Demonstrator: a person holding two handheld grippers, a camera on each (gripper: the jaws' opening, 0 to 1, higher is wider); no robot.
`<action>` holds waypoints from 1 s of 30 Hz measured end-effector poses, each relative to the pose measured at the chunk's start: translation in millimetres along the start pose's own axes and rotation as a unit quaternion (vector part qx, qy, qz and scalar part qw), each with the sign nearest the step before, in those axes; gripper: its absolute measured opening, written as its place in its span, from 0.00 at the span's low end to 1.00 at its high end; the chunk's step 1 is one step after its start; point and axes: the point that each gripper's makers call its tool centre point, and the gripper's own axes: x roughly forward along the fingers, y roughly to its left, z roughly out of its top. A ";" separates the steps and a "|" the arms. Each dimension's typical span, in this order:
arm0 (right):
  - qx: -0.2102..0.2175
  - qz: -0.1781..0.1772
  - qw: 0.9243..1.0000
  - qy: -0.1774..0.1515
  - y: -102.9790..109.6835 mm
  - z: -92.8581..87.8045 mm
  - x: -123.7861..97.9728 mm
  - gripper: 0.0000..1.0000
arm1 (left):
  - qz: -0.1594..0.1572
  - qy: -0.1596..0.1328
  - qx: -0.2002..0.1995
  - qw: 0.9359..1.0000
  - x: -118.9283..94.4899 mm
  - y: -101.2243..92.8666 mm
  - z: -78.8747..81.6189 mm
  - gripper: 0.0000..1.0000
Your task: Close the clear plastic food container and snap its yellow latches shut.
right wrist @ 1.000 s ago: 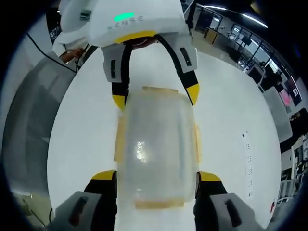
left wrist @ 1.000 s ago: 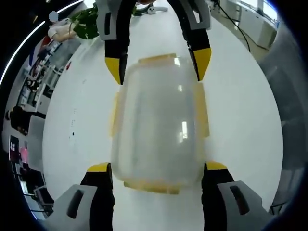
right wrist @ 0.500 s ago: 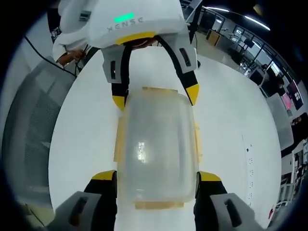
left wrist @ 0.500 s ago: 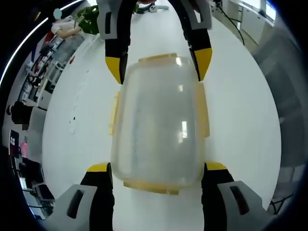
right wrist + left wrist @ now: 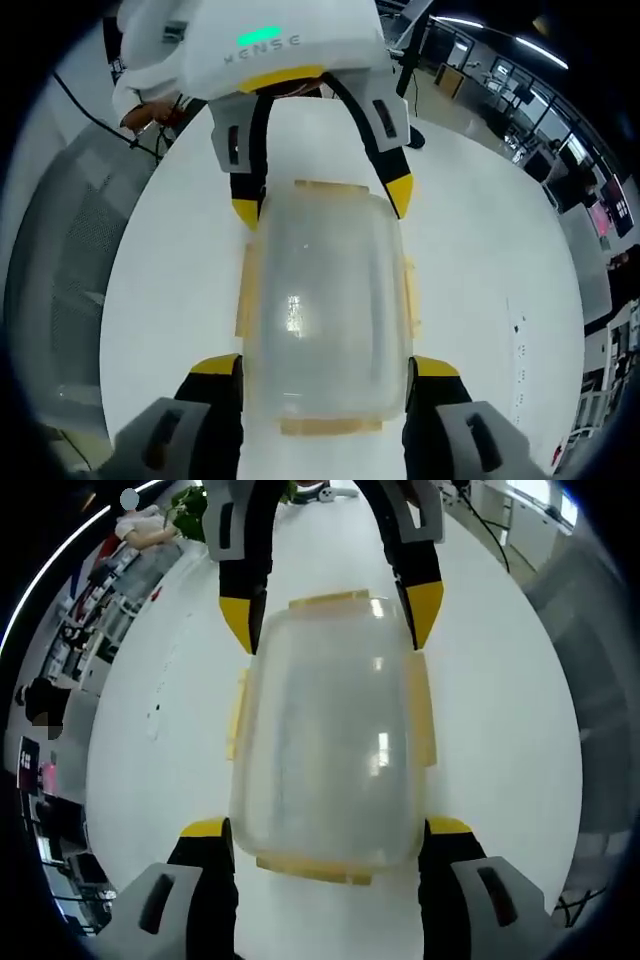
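The clear plastic food container point(image 5: 325, 735) lay on the white table point(image 5: 500, 740), well in from the table edges on every side that could be seen, with its lid seated on top. Its yellow latches point(image 5: 420, 715) ran along all four sides; whether each was snapped down could not be determined.

The left claw point(image 5: 325, 832) stood wide open, its jaws flanking one short end of the container. Whether the pads touched the walls could not be determined. The right claw point(image 5: 325, 362) stood equally wide at the opposite short end, likewise astride it. Each claw appeared across the container in the other claw's view, its yellow tips at the far corners. Neither claw had closed on anything.

The container was judged light and empty, with thin walls that would flex under pressure. Its smooth plastic on the glossy table would likely slide when pushed. One end should therefore be braced while a latch at the other end is pressed. The latches were judged stiff, hinged tabs. Force should go on a tab's outer face, not on the domed lid, which could bow.

The table was long, plain and white. The room was an open office, with desks and screens point(image 5: 600, 200) along one side, a green plant point(image 5: 185, 505) beyond the far end of the table, and ceiling strip lights.
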 end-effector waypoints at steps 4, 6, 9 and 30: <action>0.000 0.000 1.000 -0.002 -1.6 0.3 0.5 0.64 | -0.001 -0.005 0.000 1.000 0.0 1.7 -0.6 0.72; -0.001 0.000 1.000 -0.001 -4.0 0.3 1.0 0.64 | 0.000 -0.006 0.000 1.000 0.2 3.5 -0.6 0.72; -0.002 0.000 1.000 0.001 -7.6 0.3 1.3 0.64 | 0.000 -0.008 -0.001 1.000 1.3 7.7 -1.0 0.72; -0.003 -0.002 1.000 -0.002 -32.9 0.4 4.3 0.64 | 0.001 -0.012 -0.005 1.000 7.3 31.7 -2.2 0.72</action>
